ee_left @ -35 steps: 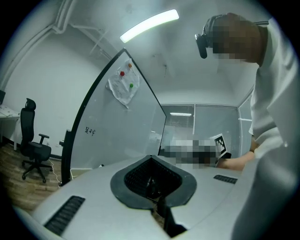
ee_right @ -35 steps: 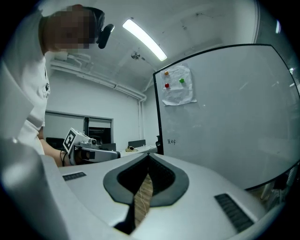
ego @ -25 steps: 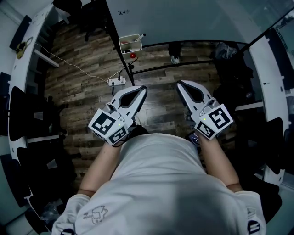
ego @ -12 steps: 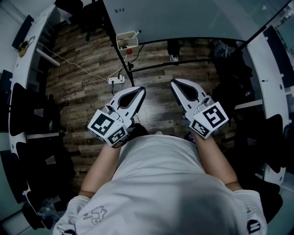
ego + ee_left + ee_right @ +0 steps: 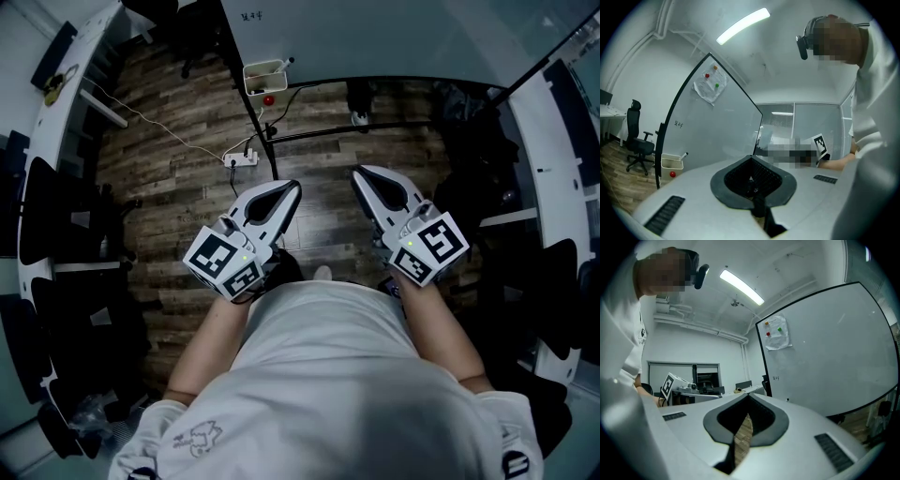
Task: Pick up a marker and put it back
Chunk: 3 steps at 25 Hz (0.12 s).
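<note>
A marker (image 5: 282,64) pokes out of a white box (image 5: 265,79) hung at the foot of the whiteboard (image 5: 375,37), with a red ball (image 5: 269,99) just under it. In the left gripper view the same box (image 5: 671,162), marker (image 5: 683,155) and red ball (image 5: 671,174) sit low at the left. Both grippers are held close to the person's belly, well short of the box. My left gripper (image 5: 292,185) (image 5: 751,157) is shut and empty. My right gripper (image 5: 360,174) (image 5: 749,396) is shut too, with only floor showing below its jaws.
A power strip (image 5: 240,159) with a white cable lies on the wooden floor (image 5: 178,187) near the whiteboard's black stand. Black office chairs (image 5: 637,145) and white desks (image 5: 66,66) line the left side. A sheet (image 5: 777,332) is pinned to the whiteboard with magnets.
The right gripper has drifted slightly left toward the other one. The head view has shifted a little, so the box sits higher in it. Both grippers remain shut and empty.
</note>
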Motion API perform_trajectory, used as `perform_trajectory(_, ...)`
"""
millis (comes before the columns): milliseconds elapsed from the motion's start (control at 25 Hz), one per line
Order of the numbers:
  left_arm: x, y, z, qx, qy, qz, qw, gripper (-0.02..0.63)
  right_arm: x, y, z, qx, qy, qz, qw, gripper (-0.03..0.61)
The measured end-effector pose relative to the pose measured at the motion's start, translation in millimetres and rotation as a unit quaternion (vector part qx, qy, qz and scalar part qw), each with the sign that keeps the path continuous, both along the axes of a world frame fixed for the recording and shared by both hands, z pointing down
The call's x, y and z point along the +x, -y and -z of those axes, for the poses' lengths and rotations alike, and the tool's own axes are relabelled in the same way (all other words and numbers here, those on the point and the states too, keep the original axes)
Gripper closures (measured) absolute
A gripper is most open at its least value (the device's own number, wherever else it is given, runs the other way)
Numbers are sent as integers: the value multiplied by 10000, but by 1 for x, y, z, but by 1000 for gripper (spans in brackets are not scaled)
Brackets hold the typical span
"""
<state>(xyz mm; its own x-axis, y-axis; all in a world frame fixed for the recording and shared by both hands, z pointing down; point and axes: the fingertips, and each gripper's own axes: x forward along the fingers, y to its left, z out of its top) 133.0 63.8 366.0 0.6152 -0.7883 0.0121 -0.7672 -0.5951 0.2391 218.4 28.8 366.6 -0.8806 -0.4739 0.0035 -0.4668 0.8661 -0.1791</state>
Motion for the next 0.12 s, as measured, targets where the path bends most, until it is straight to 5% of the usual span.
perform_trajectory(120, -1, -1, 0, 1, 11, 18, 10000, 609, -2, -3, -3, 35, -54, 34, 10000, 568)
